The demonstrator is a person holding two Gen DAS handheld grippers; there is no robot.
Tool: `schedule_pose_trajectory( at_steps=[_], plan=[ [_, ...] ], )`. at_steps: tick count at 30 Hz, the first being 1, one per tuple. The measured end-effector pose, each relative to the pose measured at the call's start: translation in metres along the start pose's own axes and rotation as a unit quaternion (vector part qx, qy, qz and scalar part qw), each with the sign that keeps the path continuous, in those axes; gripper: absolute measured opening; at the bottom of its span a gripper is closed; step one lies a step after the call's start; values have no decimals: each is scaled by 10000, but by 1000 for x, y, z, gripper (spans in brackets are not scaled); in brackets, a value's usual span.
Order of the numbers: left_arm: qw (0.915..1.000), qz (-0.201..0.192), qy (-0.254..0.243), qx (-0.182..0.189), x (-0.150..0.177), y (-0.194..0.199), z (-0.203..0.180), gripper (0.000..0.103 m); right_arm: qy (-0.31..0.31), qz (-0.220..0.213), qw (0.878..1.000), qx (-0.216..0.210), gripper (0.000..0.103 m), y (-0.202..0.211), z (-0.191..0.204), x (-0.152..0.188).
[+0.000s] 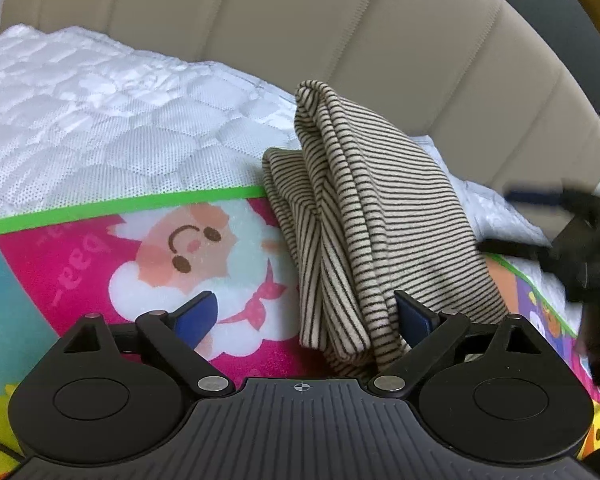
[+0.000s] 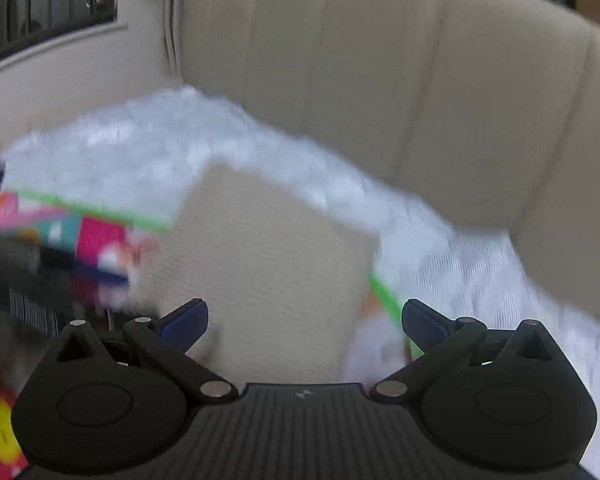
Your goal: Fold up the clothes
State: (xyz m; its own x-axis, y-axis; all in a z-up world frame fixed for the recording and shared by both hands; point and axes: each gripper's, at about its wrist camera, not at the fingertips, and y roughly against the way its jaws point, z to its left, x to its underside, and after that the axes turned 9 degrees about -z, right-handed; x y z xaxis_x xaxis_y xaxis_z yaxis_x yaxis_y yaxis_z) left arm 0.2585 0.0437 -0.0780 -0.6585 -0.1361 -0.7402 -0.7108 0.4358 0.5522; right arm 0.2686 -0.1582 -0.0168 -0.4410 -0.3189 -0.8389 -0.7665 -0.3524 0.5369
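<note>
Both grippers are seen with jaws spread and nothing held: the left gripper (image 1: 304, 316) low over the near end of the garment (image 1: 376, 216), the right gripper (image 2: 304, 320) to the right, its view blurred. A beige headboard (image 1: 340, 32) closes the far side; before it lies a white mattress (image 1: 80, 112), then a printed mat (image 1: 100, 248). On the mat's far right part the striped garment is laid in a compact, layered bundle, apparently folded; whether more folding is wanted cannot be judged.

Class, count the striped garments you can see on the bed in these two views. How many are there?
1. A folded striped garment lies on the colourful mat, just ahead of the open left claw. The right view is blurred; more may be hidden.
</note>
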Motion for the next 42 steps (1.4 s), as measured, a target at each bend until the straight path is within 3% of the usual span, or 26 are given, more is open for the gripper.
schedule_pose_trajectory(
  at_steps=[2,6,8,13,16,19,28,32,35,42],
  plan=[
    [10000,-6,-22,3,0,0,-1,99,44,55,9998,160,103,-33,4,-17],
    [9999,-53,138,51,-3,-3,4,99,293,761,9951,553,103,-111,14,-16],
    [9998,-60,190,86,-4,-3,7,99,64,813,9951,563,103,-112,10,-21],
    [9999,-88,-122,-46,-3,-1,-9,102,-656,358,9957,551,103,-54,-8,-8],
    [9995,-160,-148,-239,-4,8,-20,101,-1349,18,9893,548,103,-3,-18,9],
    [9977,-327,-294,-521,1,28,-41,101,-1661,-158,9847,497,103,48,-16,30],
    [9878,-956,-631,-1053,75,134,-115,103,-1737,128,9829,598,103,158,21,110],
    [9833,-1097,-633,-1305,95,163,-133,103,-1833,-255,9814,500,103,184,26,124],
    [9799,-938,-807,-1567,116,166,-143,103,-1685,-465,9836,449,103,189,29,126],
    [9737,-1059,-519,-1951,122,170,-135,103,-1515,-481,9867,341,103,186,35,126]
  ],
)
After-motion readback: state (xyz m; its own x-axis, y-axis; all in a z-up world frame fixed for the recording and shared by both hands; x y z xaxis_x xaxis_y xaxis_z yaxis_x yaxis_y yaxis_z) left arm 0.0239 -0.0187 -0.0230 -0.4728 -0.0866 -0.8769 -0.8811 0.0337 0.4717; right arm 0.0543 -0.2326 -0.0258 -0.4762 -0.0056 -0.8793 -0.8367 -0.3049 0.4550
